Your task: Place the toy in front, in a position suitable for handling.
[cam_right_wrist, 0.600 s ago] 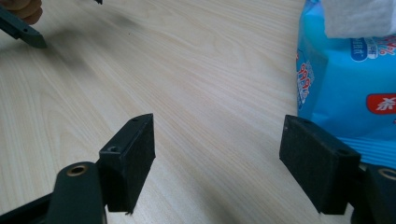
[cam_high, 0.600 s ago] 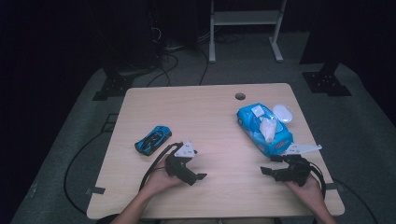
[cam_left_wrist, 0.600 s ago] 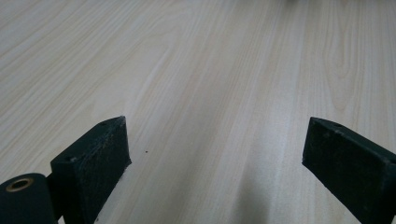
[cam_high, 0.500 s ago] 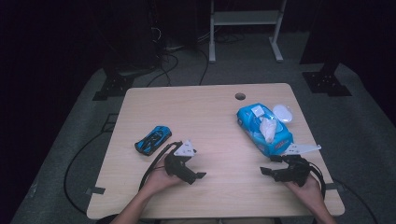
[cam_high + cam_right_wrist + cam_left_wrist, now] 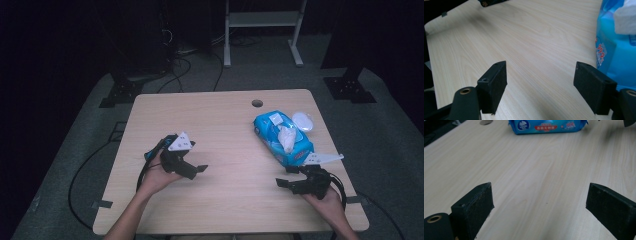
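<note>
I hold both grippers spread wide and empty over the desk (image 5: 225,135): left gripper (image 5: 196,170) near left, right gripper (image 5: 286,179) beside the blue wipes pack (image 5: 281,138).

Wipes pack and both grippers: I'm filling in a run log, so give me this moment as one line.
left gripper: open, empty | right gripper: open, empty, beside wipes pack | wipes pack: flat on table, wipe sticking out

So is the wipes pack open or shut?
Open: a white wipe sticks up from the top of the pack, and its round white lid is flipped aside.
</note>
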Available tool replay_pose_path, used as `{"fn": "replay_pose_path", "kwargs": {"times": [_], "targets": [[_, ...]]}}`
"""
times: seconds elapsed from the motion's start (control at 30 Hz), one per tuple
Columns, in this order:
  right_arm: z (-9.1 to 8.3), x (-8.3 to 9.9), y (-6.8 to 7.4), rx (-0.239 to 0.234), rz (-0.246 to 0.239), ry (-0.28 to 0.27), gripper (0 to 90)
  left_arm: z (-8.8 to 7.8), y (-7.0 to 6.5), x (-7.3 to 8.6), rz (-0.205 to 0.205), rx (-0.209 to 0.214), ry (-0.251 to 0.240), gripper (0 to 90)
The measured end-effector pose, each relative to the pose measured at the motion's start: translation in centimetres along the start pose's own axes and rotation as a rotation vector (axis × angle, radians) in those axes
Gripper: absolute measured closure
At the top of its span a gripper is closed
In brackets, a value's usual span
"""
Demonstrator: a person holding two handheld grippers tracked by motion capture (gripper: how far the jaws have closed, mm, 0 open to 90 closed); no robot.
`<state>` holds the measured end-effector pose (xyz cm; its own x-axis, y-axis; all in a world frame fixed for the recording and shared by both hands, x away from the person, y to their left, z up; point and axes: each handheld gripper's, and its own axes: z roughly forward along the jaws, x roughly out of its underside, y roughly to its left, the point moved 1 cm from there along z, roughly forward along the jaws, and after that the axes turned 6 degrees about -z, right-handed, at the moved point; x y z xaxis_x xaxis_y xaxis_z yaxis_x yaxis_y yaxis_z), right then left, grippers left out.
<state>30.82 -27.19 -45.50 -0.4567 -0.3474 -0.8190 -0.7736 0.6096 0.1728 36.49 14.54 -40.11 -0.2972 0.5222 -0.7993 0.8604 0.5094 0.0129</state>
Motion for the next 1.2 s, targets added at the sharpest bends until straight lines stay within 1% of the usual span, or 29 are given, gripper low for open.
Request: {"fn": "replay_pose_path", "kwargs": {"times": [0.03,0.07,0.1,0.13,0.2,0.23,0.33,0.37,0.43,0.5,0.53,0.57,0.6,0.7,0.73,0.77,0.83,0.87,0.93,0.97,1.03,1.07,1.13,1.17,1.2], "targets": [[-0.1,-0.1,0.0,-0.001,0.000,-0.005,26.2,-0.5,0.5,-0.1,0.003,-0.017,-0.012,6.7],[-0.2,-0.2,0.0,-0.003,0.000,-0.011,26.2,-0.9,0.9,-0.2,0.002,-0.022,-0.018,6.7],[-0.2,-0.2,0.0,-0.003,0.000,-0.011,26.2,-0.9,0.9,-0.2,0.002,-0.022,-0.018,6.7],[-0.4,-0.3,0.1,0.004,-0.006,-0.016,26.2,-1.5,1.6,-0.2,-0.017,-0.031,-0.044,6.7],[-0.6,-0.3,0.0,0.007,-0.004,-0.022,26.2,-2.0,2.4,-0.1,-0.033,-0.041,-0.053,6.7],[-0.6,-0.3,0.0,0.010,-0.004,-0.024,26.2,-2.1,2.8,0.0,-0.042,-0.053,-0.059,6.7],[-0.7,-0.3,-0.1,0.013,-0.002,-0.026,26.3,-2.5,3.8,0.6,-0.062,-0.073,-0.051,6.8],[-0.6,-0.3,0.0,0.011,0.002,-0.022,26.2,-2.6,4.2,0.8,-0.076,-0.081,-0.051,6.7],[-0.5,-0.3,-0.1,0.011,-0.007,-0.013,26.2,-2.7,5.1,1.2,-0.095,-0.091,-0.048,6.7],[-0.3,-0.3,0.0,0.009,-0.009,-0.005,26.2,-2.9,5.9,1.4,-0.108,-0.111,-0.034,6.7],[-0.3,-0.2,0.1,0.010,-0.012,-0.001,26.2,-2.9,6.2,1.5,-0.108,-0.120,-0.027,6.7],[-0.2,-0.2,0.1,0.008,-0.014,0.000,26.2,-3.0,6.6,1.6,-0.099,-0.135,-0.016,6.7],[-0.2,-0.2,0.2,0.007,-0.016,0.006,26.3,-3.1,6.9,1.6,-0.095,-0.146,0.007,6.7],[-0.1,-0.2,0.3,0.007,-0.020,0.010,26.3,-3.0,7.9,2.1,-0.104,-0.162,0.036,6.7],[-0.1,-0.2,0.3,0.006,-0.022,0.013,26.2,-3.0,8.2,2.3,-0.110,-0.168,0.038,6.7],[-0.1,-0.2,0.3,0.006,-0.022,0.013,26.2,-3.0,8.2,2.3,-0.110,-0.168,0.038,6.7],[0.0,-0.2,0.4,0.006,-0.024,0.016,26.2,-3.0,8.8,2.8,-0.140,-0.170,0.037,6.7],[0.1,-0.2,0.4,0.007,-0.025,0.017,26.2,-2.8,9.3,3.3,-0.154,-0.181,0.047,6.7],[0.2,-0.1,0.5,0.012,-0.025,0.026,26.2,-2.5,9.7,4.0,-0.193,-0.197,0.043,6.7],[0.3,-0.1,0.5,0.016,-0.033,0.030,26.2,-2.2,10.0,4.4,-0.218,-0.209,0.048,6.7],[0.5,0.0,0.6,0.019,-0.038,0.044,26.2,-1.6,10.3,5.2,-0.229,-0.221,0.066,6.7],[0.6,0.0,0.6,0.016,-0.041,0.049,26.2,-1.6,10.3,5.2,-0.229,-0.221,0.066,6.7],[0.7,0.0,0.6,0.014,-0.040,0.055,26.2,-1.1,10.8,6.0,-0.254,-0.218,0.089,6.7],[0.7,0.0,0.6,0.014,-0.040,0.055,26.2,-1.1,10.8,6.0,-0.254,-0.218,0.089,6.7],[0.7,0.0,0.6,0.014,-0.043,0.056,26.1,-0.8,11.0,6.4,-0.263,-0.216,0.095,6.7]]}}
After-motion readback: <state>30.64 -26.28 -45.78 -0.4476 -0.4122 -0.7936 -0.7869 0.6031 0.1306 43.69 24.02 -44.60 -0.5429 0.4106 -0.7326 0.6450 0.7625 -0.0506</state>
